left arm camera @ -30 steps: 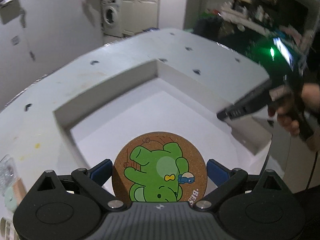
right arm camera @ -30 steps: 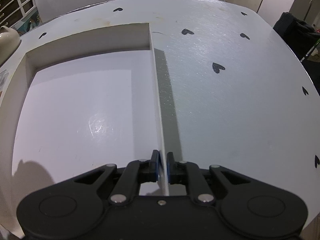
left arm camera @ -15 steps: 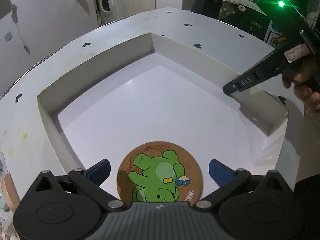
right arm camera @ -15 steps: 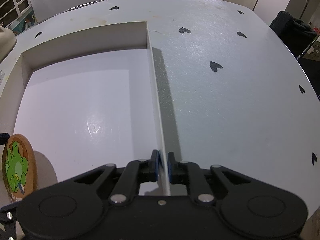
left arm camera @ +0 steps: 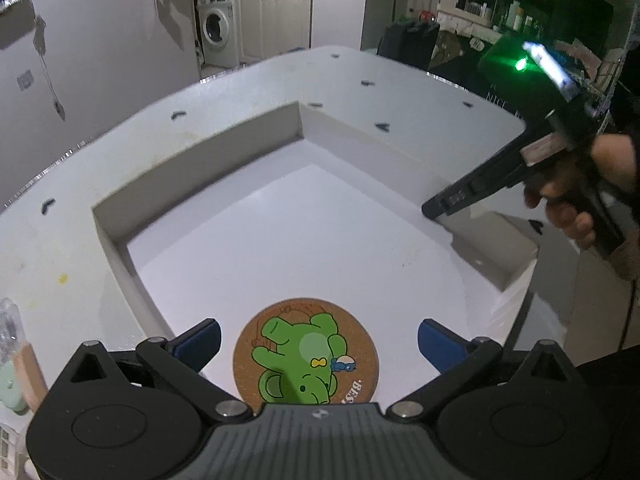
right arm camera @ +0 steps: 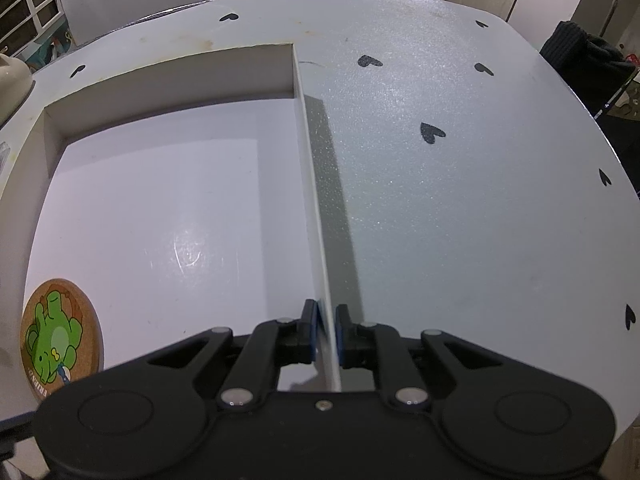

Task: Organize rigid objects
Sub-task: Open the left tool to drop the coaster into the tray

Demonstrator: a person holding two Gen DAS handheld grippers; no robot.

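A round cork coaster with a green cartoon animal lies flat on the floor of a shallow white box, near its front corner. My left gripper is open just above it, a blue pad on each side and neither touching. In the right wrist view the coaster shows at the box's left front. My right gripper is shut on the box's thin right wall. The left wrist view shows the same grip, the right gripper clamped on the wall and held by a hand.
The box sits on a white table printed with small black hearts. A clear plastic item and a mint-green object lie at the table's left edge. A dark bag stands beyond the far right edge.
The coaster went from between the left fingers to lying flat on the box floor. The left jaws widened and pulled back slightly. The right gripper kept its hold on the wall.
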